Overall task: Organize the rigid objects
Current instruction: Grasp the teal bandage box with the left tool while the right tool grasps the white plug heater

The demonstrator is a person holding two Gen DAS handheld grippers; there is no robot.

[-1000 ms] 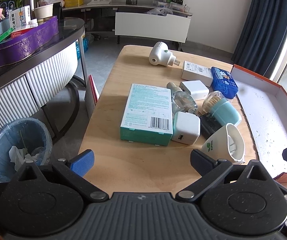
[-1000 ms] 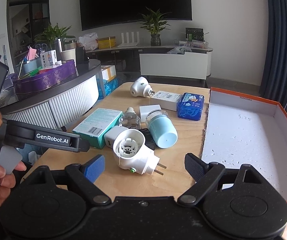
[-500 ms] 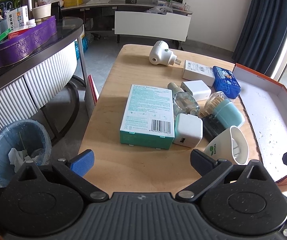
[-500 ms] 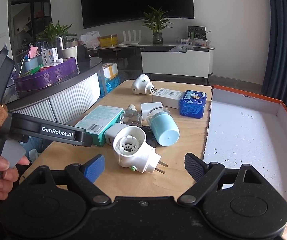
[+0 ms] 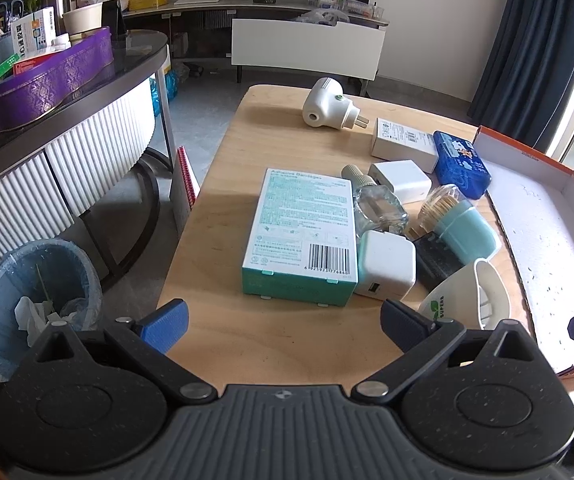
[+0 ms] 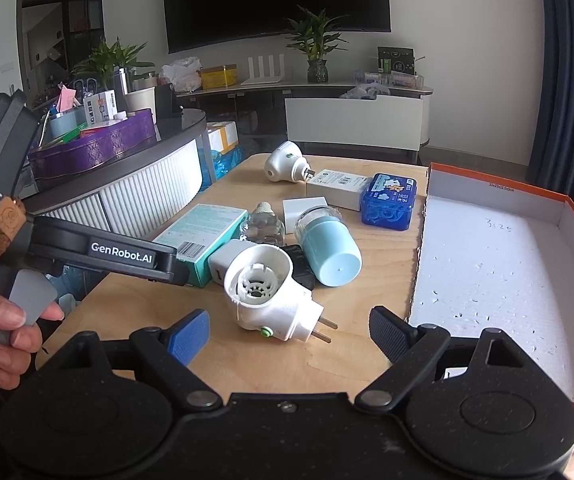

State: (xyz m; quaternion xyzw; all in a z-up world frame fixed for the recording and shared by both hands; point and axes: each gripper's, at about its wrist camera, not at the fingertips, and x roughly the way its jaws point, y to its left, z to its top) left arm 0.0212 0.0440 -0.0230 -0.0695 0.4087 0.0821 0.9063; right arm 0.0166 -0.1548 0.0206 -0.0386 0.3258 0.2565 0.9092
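Note:
A cluster of small items lies on the wooden table point(image 5: 223, 208): a teal bandage box point(image 5: 301, 236), a white charger cube point(image 5: 385, 270), a clear glass bottle point(image 5: 375, 204), a light-blue toothpick jar point(image 6: 329, 246), a blue case point(image 6: 389, 204), two white boxes and two white plug-in units point(image 6: 271, 294) point(image 5: 329, 106). My left gripper point(image 5: 283, 322) hovers open just short of the bandage box. The right gripper point(image 6: 289, 330) stands open around the near plug-in unit without touching it. An orange-rimmed box lid point(image 6: 499, 256) lies at the right, holding nothing.
A curved grey counter point(image 5: 67, 120) with a purple tray stands left of the table, with a blue waste bin point(image 5: 35, 300) on the floor below. A red-spined notebook point(image 5: 185, 184) leans at the table's left side. A hand point(image 6: 11, 336) holds the left gripper's handle.
Both grippers have edged forward toward the cluster, so the objects sit slightly nearer and lower in each view. Nothing on the table has moved.

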